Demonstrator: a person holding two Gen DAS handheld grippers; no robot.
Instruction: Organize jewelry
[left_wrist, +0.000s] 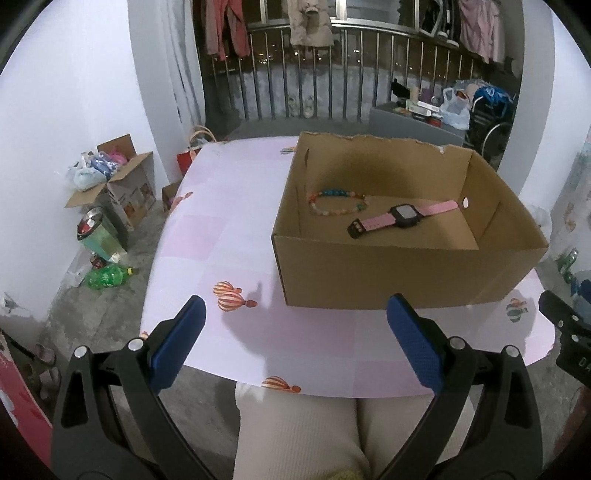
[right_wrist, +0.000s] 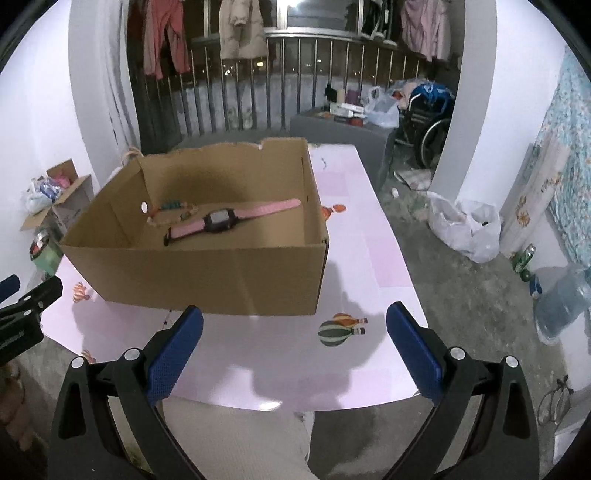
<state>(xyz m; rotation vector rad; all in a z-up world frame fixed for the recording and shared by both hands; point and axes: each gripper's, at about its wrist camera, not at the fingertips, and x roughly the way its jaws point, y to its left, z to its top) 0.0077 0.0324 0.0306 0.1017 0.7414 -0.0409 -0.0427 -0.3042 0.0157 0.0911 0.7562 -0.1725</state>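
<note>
Both pieces of jewelry in view already lie inside the open brown cardboard box (left_wrist: 406, 273), which sits on the worktop (left_wrist: 229, 240), a pale pink surface printed with striped hot-air balloons, toward its far right corner. The pink-strapped wristwatch with a dark square face (left_wrist: 404, 215) rests flat on the box floor near the middle, and the multicoloured beaded bracelet (left_wrist: 338, 203) lies just beside it, closer to the box's far left inner corner.

No other jewelry shows on the bare worktop, so the sorting looks finished or nearly so; whether more remains out of sight cannot be told.

The left gripper (left_wrist: 295, 341) and the right gripper (right_wrist: 293, 345) hover over the near edge, jaws spread wide and holding nothing.

No brand or label is readable anywhere; the watch face is blank.
</note>
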